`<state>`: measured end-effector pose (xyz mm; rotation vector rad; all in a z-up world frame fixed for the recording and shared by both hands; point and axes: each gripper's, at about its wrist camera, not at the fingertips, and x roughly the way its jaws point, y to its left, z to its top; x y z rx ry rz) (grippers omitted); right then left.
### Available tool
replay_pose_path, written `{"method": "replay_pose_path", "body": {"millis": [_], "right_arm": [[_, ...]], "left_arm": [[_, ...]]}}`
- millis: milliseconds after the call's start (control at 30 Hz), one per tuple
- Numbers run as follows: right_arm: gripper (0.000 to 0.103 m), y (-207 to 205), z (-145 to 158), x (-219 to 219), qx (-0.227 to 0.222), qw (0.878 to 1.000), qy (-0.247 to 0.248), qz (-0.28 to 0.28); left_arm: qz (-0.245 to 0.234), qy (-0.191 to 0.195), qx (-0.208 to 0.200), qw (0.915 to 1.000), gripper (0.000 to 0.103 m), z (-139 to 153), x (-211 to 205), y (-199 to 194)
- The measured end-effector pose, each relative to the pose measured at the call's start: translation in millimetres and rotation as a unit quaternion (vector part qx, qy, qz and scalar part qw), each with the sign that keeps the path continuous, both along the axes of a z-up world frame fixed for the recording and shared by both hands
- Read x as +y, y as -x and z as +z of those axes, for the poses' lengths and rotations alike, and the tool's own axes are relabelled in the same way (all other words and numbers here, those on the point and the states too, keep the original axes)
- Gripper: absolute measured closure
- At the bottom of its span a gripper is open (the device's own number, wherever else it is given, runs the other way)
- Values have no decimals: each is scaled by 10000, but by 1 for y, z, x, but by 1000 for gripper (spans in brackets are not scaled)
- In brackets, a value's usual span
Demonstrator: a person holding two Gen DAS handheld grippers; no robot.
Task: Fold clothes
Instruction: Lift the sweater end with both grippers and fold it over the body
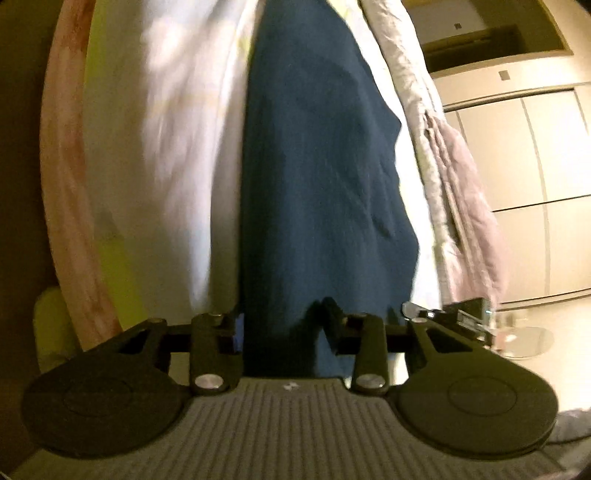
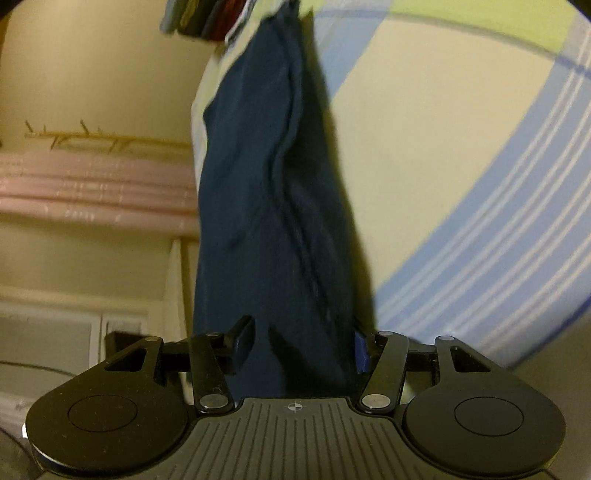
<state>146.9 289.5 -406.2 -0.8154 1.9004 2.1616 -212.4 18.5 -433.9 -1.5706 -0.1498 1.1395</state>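
In the left wrist view, you are holding a dark blue garment [image 1: 317, 184] in the left gripper [image 1: 282, 328]. Its jaws are clenched on the cloth's near edge, with the fabric bunching between the fingers. The garment is stretching away from you over a pale bedsheet [image 1: 166, 129], with a grey blanket [image 1: 461, 177] lying along the right side and cupboard doors [image 1: 524, 155] beyond. The picture is blurring, so the cloth is likely in motion. Gripping the edge this way is probably letting you keep it taut.

In the right wrist view, you are pinching the same garment [image 2: 266, 192] in the right gripper [image 2: 301, 341], jaws closed on a thick fold of it. The cloth is running far ahead across a striped sheet [image 2: 461, 184], with a small pile of clothes [image 2: 203, 18] at the far end. Holding both ends is apparently giving you a straight line to fold along.
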Motion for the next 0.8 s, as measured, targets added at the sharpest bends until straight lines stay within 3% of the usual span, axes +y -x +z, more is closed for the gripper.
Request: {"method": "replay_pose_path", "body": {"millis": [167, 233, 267, 300, 367, 567, 800], "right_arm": [[47, 6, -6, 6, 78, 9996, 267, 85], [48, 11, -6, 6, -18, 9995, 258, 157], [58, 11, -5, 5, -118, 9995, 229, 180], [78, 11, -4, 4, -218, 9994, 201, 203], [84, 11, -2, 2, -336, 9991, 158, 210], [88, 4, 17, -10, -278, 9995, -65, 145], [89, -7, 37, -30, -220, 9997, -98, 21]], "left_arm": [[378, -188, -348, 9985, 74, -10, 7, 13], [346, -167, -292, 9988, 89, -11, 13, 15], [295, -174, -234, 9991, 91, -12, 14, 15], [245, -193, -183, 9993, 93, -13, 14, 14], [266, -255, -156, 9992, 94, -11, 13, 12], [190, -691, 185, 9973, 96, 8, -1, 11], [164, -858, 142, 9961, 96, 24, -27, -1]]}}
